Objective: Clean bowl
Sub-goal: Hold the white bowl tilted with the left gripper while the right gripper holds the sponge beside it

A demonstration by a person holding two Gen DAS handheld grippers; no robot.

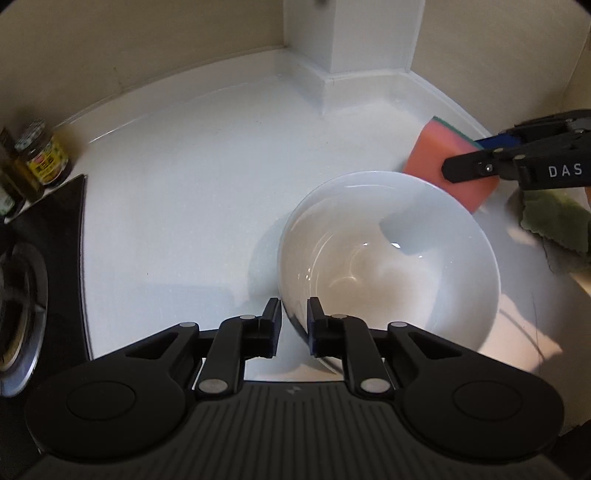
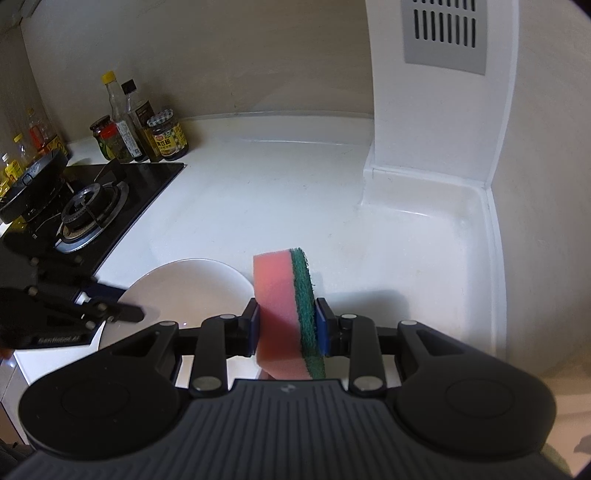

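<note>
Landmark: round white ceramic bowl (image 1: 388, 266), upright on the white countertop (image 1: 184, 192). Left of the bowl: black glass gas hob with a steel burner ring (image 2: 90, 214), and behind the hob a row of condiment jars and bottles (image 2: 147, 136). At the bowl's near-left rim: left gripper (image 1: 294, 317), its 2 fingers astride the rim, 1 outside and 1 inside, drawn close on the wall; I judge it clamped on the bowl to steady it. Right of the bowl and above the counter: right gripper (image 2: 289, 323), closed on a pink foam sponge with a green scouring layer (image 2: 286, 314), held on edge just beside the far-right rim, not inside. Further right of the bowl, a crumpled olive-green cloth (image 1: 554, 221). Progress: bowl interior looks glossy, no visible residue or suds; this fits either a sponge about to enter or a sponge just lifted out after wiping, so the stage is not settled. View differences: the left wrist view alone shows the bowl's interior and the cloth; the right wrist view alone shows the sponge's green layer in full, the bottles in full and a grey wall vent (image 2: 443, 33).
</note>
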